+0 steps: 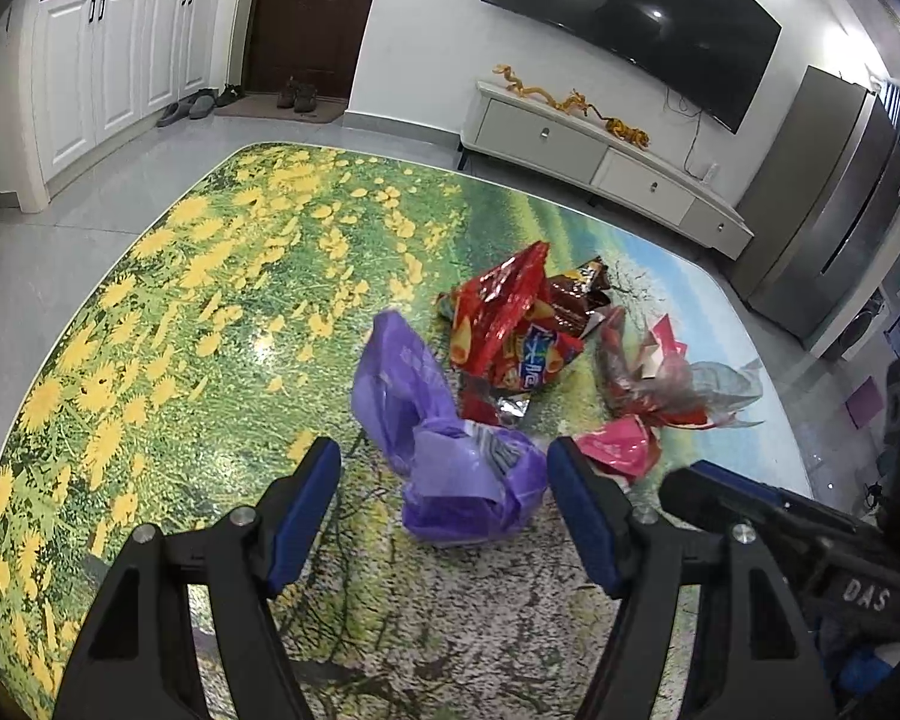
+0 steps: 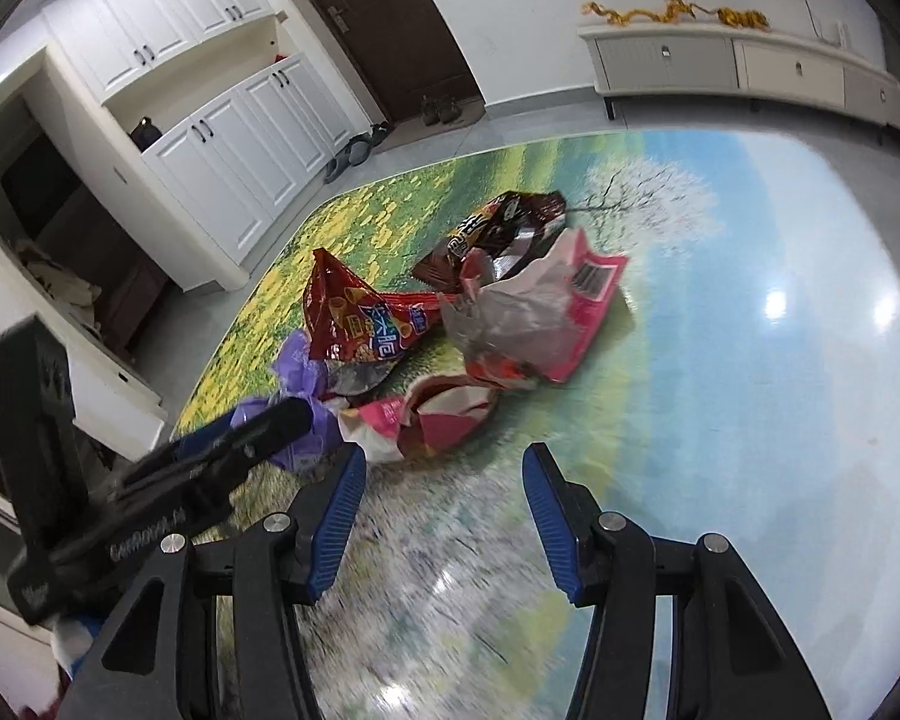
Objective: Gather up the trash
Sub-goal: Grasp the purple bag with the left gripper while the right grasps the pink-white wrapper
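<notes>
A heap of trash lies on the flower-print table (image 1: 180, 330). My left gripper (image 1: 444, 450) is open, with a crumpled purple plastic bag (image 1: 450, 462) between its blue fingers; the pads do not press it. Beyond the bag lie a red snack bag (image 1: 510, 324), a brown wrapper (image 1: 582, 294) and a pink wrapper (image 1: 618, 450). My right gripper (image 2: 444, 456) is open over bare table, just short of a pink-and-white wrapper (image 2: 432, 420). Farther off in the right wrist view are the red snack bag (image 2: 360, 324), a pink packet with a barcode (image 2: 570, 312) and the brown wrapper (image 2: 498, 228).
A white TV cabinet (image 1: 600, 162) stands under a wall-mounted TV (image 1: 630, 18) past the table's far edge. A steel fridge (image 1: 828, 210) is at the right, white cupboards (image 1: 114, 60) and a dark door (image 1: 312, 12) at the left. Shoes lie by the door.
</notes>
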### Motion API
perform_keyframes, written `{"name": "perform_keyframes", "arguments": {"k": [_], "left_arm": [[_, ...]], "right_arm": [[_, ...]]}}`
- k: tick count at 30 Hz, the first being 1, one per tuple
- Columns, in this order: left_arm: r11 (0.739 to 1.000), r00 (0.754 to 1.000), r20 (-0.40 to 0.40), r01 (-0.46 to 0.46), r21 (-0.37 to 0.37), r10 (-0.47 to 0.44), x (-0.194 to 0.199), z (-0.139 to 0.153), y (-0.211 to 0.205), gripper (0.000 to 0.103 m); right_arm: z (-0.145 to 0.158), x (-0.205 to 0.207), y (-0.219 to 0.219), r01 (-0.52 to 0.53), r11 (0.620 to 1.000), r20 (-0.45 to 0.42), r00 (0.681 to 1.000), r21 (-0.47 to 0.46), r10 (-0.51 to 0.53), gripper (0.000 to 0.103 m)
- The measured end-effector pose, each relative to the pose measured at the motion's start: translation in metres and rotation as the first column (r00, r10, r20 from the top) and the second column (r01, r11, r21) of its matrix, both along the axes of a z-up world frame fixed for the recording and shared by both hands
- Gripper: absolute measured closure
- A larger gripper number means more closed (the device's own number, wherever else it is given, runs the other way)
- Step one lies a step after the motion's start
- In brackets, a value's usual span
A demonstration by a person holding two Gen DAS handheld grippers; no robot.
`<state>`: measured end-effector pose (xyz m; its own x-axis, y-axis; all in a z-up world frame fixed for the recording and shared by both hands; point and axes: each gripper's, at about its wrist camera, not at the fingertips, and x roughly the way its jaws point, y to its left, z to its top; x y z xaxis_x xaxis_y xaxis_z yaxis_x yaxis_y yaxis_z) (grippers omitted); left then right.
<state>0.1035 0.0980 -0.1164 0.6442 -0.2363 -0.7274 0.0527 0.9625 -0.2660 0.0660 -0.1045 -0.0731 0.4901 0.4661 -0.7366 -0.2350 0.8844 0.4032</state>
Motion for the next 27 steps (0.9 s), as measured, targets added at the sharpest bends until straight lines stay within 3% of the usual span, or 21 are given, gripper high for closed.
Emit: {"name": "perform_keyframes", "arguments": {"k": [6, 13, 16, 20, 27], "left_arm": [[0.999, 1.000, -0.024, 0.008, -0.047, -0.009, 0.000, -0.008, 0.015, 0.055], [0.997, 1.000, -0.003, 0.022, -0.071, -0.022, -0.014, -0.005, 0.025, 0.060], [0.997, 1.000, 0.000, 0.021, -0.081, -0.021, -0.021, -0.004, 0.029, 0.061], [0.996, 1.000, 0.006, 0.015, -0.086, -0.014, -0.032, -0.003, 0.034, 0.062], [0.998, 0.999, 0.037, 0.024, -0.065, -0.022, -0.051, 0.008, 0.034, 0.063]], "right_arm": [[-0.007, 0.011, 0.009, 0.040, 0.999, -0.026, 0.999, 0.024, -0.039, 0.051], [-0.011, 0.015, 0.016, 0.073, 0.997, -0.025, 0.997, 0.012, -0.073, 0.051], [-0.012, 0.015, 0.019, 0.077, 0.997, -0.024, 0.997, 0.019, -0.076, 0.057], [-0.009, 0.010, 0.025, 0.047, 0.999, -0.015, 0.999, 0.022, -0.046, 0.077], [-0.002, -0.003, 0.032, -0.010, 0.999, 0.006, 1.000, 0.050, 0.010, 0.083]]}}
